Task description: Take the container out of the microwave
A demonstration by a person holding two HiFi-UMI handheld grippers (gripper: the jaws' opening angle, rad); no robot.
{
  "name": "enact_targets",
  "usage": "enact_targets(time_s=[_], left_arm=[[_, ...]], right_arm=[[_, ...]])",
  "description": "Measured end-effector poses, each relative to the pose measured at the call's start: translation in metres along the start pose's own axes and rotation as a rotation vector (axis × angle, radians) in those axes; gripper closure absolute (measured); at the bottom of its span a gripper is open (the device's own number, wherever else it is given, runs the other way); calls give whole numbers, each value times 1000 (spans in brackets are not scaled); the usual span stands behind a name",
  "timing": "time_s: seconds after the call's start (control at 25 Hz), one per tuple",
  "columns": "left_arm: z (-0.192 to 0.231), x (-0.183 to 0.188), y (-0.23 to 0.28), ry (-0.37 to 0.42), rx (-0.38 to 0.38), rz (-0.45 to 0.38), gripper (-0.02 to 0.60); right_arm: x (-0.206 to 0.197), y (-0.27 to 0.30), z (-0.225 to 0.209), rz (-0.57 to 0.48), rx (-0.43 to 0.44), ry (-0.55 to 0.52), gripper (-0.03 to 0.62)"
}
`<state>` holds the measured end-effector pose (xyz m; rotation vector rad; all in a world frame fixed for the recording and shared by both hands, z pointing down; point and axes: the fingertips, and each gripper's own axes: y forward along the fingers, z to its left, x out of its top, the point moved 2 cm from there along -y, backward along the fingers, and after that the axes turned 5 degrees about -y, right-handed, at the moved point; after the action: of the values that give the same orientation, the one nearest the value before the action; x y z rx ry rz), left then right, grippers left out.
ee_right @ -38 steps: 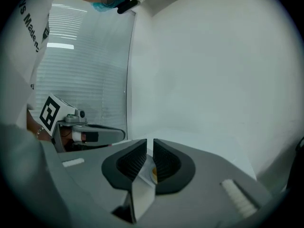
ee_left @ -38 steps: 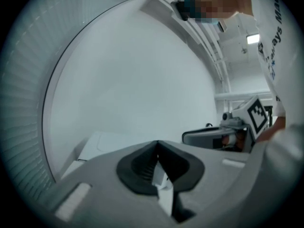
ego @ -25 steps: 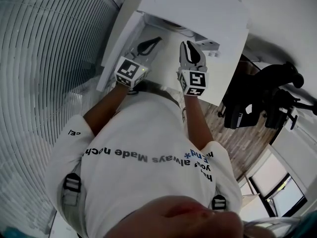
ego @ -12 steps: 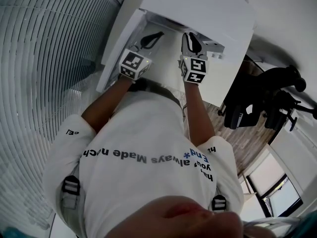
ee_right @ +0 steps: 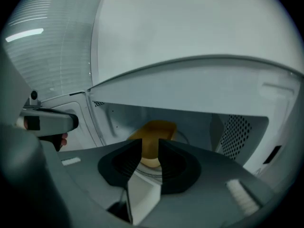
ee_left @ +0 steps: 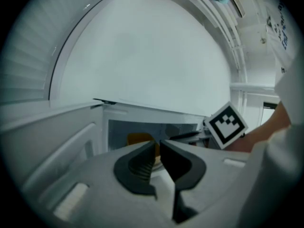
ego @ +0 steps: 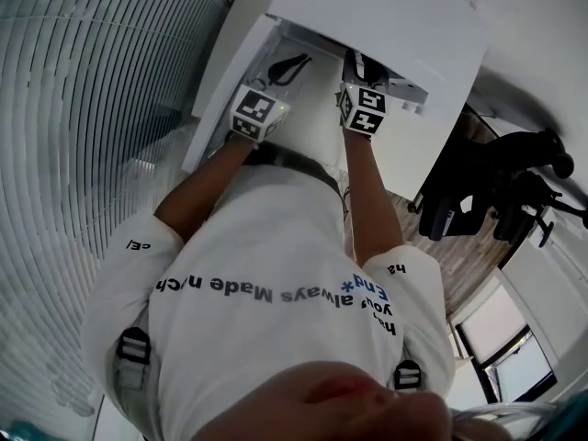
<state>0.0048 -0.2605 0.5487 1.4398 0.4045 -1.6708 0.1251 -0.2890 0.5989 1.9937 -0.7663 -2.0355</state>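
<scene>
Right gripper, jaws having just been opening with nothing between them, and left gripper, jaws a slit apart, are pointing at the amber container sitting inside the microwave; probably light, stiff and slick, so its near rim is looking like the best place to pinch.

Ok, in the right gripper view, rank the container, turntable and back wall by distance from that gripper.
The right gripper: jaws have just been opening, nothing between them.
1. the turntable, near edge straight ahead
2. the container, centred on it
3. the back wall, behind the container
</scene>
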Motion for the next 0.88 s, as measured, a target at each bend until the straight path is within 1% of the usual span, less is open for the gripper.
enact_targets(time_s=[0.32,0.88], left_arm=[[12,-10,6,-11,9,13,546],[18,-19,0,-33,9,30,546]], right_arm=[[-15,26,-10,25,-33,37,467],[-25,63,-22,85,-80,55,457]])
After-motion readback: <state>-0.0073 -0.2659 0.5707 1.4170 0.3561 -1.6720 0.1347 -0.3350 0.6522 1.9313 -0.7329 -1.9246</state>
